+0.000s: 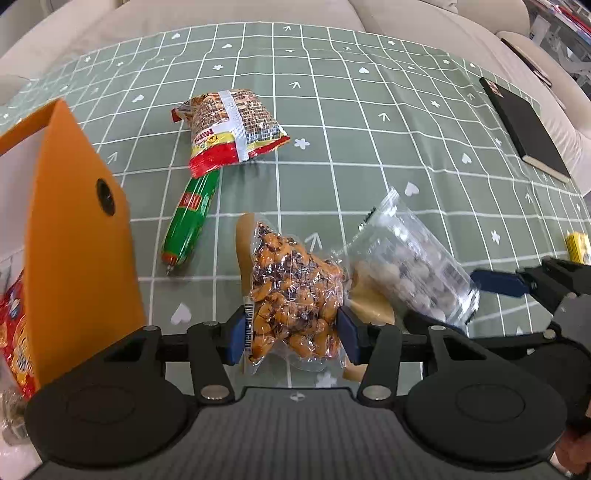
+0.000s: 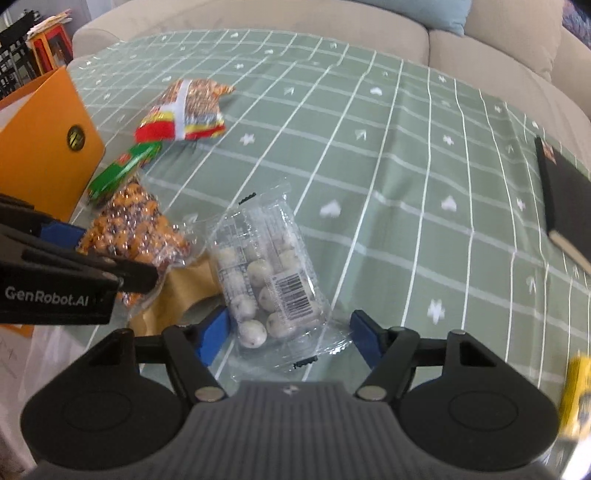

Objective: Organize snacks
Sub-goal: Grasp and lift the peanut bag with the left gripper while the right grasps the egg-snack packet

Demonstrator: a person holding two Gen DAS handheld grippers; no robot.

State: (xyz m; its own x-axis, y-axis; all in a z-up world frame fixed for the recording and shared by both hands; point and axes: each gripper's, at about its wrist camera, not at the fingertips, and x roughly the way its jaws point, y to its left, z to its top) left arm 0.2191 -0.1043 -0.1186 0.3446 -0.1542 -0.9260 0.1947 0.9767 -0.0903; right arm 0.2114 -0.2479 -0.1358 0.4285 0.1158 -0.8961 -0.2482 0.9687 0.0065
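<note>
My left gripper [image 1: 291, 332] is shut on a clear bag of orange and brown nuts [image 1: 291, 288], which also shows in the right wrist view [image 2: 136, 229]. My right gripper [image 2: 290, 334] is open around a clear packet of white round candies [image 2: 266, 280] that lies on the green checked cloth [image 2: 406, 184]; the packet also shows in the left wrist view [image 1: 410, 266]. A red and yellow snack bag [image 1: 232, 129] and a green sausage stick [image 1: 190, 221] lie farther back. An orange box [image 1: 77, 243] stands at the left.
A black notebook [image 1: 524, 129] lies at the cloth's right edge. A yellow packet [image 2: 576, 395] sits at the right. A tan paper piece [image 2: 181, 291] lies under the two clear packets. A red snack bag [image 1: 16, 332] is inside the orange box. A beige sofa [image 2: 295, 22] is behind.
</note>
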